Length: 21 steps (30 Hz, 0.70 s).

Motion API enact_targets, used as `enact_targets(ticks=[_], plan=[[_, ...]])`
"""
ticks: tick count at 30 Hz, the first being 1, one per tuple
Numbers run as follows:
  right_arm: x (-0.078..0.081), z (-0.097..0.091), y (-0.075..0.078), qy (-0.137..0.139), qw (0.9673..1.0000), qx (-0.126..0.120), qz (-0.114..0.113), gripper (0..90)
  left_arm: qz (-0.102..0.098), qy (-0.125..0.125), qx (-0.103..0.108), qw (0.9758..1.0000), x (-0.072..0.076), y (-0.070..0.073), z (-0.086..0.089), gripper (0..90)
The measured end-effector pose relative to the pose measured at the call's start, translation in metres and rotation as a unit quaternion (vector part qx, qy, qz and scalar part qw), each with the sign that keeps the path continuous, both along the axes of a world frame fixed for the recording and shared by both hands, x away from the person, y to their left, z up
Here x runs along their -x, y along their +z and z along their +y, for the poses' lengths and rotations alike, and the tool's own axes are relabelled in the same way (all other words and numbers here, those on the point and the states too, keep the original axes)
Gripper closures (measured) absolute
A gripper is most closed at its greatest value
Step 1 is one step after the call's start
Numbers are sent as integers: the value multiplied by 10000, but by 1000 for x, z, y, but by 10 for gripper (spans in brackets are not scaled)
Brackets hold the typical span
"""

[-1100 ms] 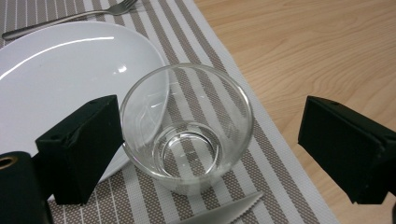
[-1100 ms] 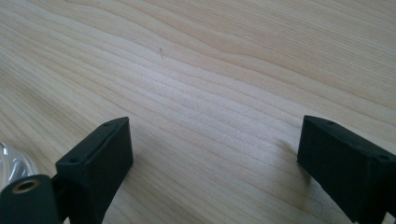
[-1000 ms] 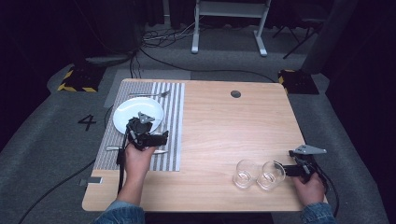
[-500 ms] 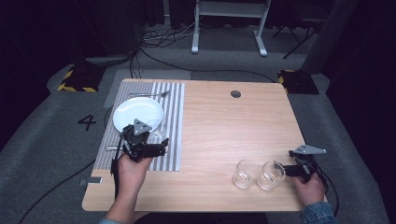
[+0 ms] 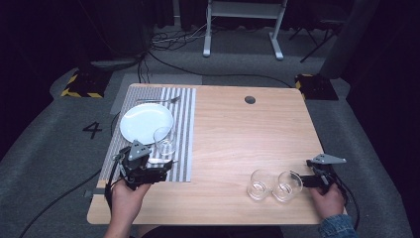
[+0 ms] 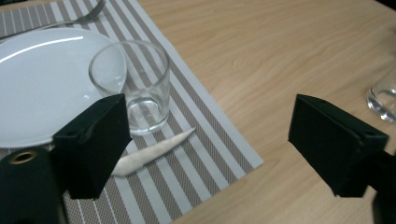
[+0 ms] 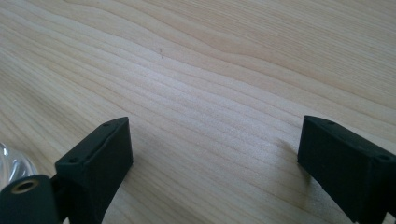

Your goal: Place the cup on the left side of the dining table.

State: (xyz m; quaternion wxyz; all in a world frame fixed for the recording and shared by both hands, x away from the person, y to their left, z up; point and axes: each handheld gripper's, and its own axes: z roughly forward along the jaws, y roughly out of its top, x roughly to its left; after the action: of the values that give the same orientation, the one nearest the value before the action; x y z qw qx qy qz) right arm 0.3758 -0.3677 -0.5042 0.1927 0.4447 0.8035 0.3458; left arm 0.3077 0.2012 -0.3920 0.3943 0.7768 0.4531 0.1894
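A clear glass (image 5: 165, 142) (image 6: 130, 86) stands upright on the striped placemat (image 5: 183, 129), touching the near right rim of a white plate (image 5: 146, 121) (image 6: 37, 84). My left gripper (image 5: 166, 167) (image 6: 210, 140) is just short of that glass, open, with nothing between its jaws. A slender white utensil (image 6: 154, 149) lies on the mat below the glass. Two more clear glasses (image 5: 260, 185) (image 5: 287, 186) stand side by side near the front right. My right gripper (image 5: 299, 179) (image 7: 215, 154) sits open just right of them, over bare wood.
A fork (image 5: 158, 100) (image 6: 70, 21) lies on the mat beyond the plate. The wooden table (image 5: 247, 139) has a round cable hole (image 5: 250, 99) at the back. One of the right-hand glasses (image 6: 383, 98) shows at the edge of the left gripper view.
My left gripper has drawn back from over the plate toward the near edge, and the glass now stands free on the mat. The right gripper has stayed put.
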Motion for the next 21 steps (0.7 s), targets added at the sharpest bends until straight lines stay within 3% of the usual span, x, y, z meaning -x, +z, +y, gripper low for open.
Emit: enact_targets(ticks=[5, 10, 21], plan=[[0, 0, 0, 1, 10000, -1, 0, 104, 39, -128, -190, 9997, 12, -10, 2, 148], [0, 0, 0, 1, 10000, -3, 2, 104, 94, -59, -285, 9995, 21, -23, 7, 147], [0, 0, 0, -1, 10000, -3, 3, 104, 413, 83, -109, 9991, 26, -51, 18, 148]])
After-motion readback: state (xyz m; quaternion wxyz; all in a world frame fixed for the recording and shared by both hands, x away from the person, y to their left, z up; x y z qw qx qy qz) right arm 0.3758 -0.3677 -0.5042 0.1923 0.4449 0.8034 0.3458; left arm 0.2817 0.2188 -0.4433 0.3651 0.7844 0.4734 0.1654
